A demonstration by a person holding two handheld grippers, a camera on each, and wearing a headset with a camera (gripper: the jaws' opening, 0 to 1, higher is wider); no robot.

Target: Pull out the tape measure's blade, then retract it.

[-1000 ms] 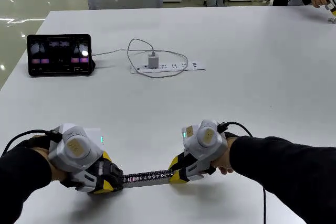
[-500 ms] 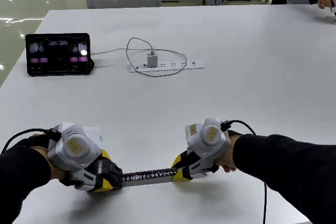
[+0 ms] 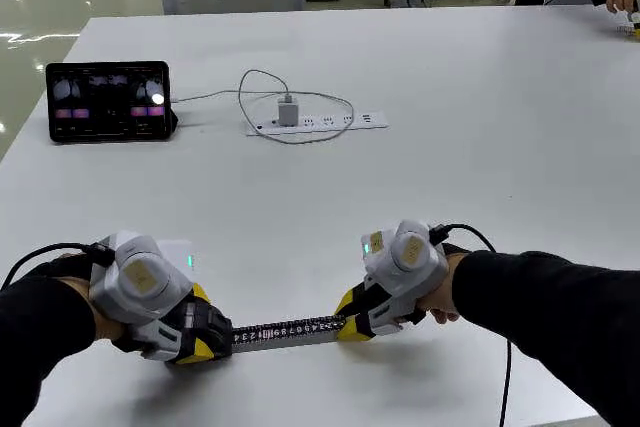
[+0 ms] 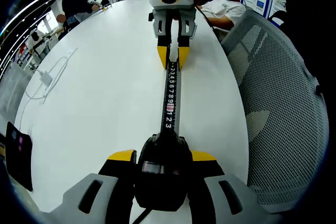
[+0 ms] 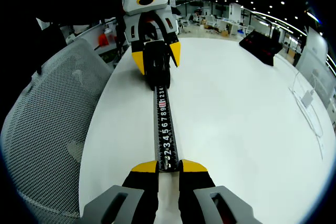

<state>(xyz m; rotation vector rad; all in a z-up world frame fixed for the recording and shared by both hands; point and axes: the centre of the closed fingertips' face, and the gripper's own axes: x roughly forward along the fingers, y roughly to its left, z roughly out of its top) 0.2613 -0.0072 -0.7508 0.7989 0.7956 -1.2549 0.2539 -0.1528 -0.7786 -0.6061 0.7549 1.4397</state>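
Note:
The black tape measure case (image 4: 161, 169) sits between the yellow-tipped fingers of my left gripper (image 3: 203, 339), which is shut on it low at the table's near edge. Its black blade (image 3: 290, 330) with white numerals runs flat along the table to my right gripper (image 3: 350, 317). That gripper is shut on the blade's end (image 5: 167, 165). In the right gripper view the case (image 5: 155, 59) shows far ahead in the other gripper. In the left gripper view the blade (image 4: 170, 90) stretches to the other gripper (image 4: 173, 56).
A black tablet (image 3: 108, 99) with a lit screen stands at the left. A white power strip (image 3: 318, 123) with a charger and looped cable lies mid-table. A mesh chair (image 4: 281, 103) stands beside the table edge. People sit at the far side.
My right gripper has moved to the right with the blade's end, so more blade shows between the two grippers. The left gripper has stayed in place with the case.

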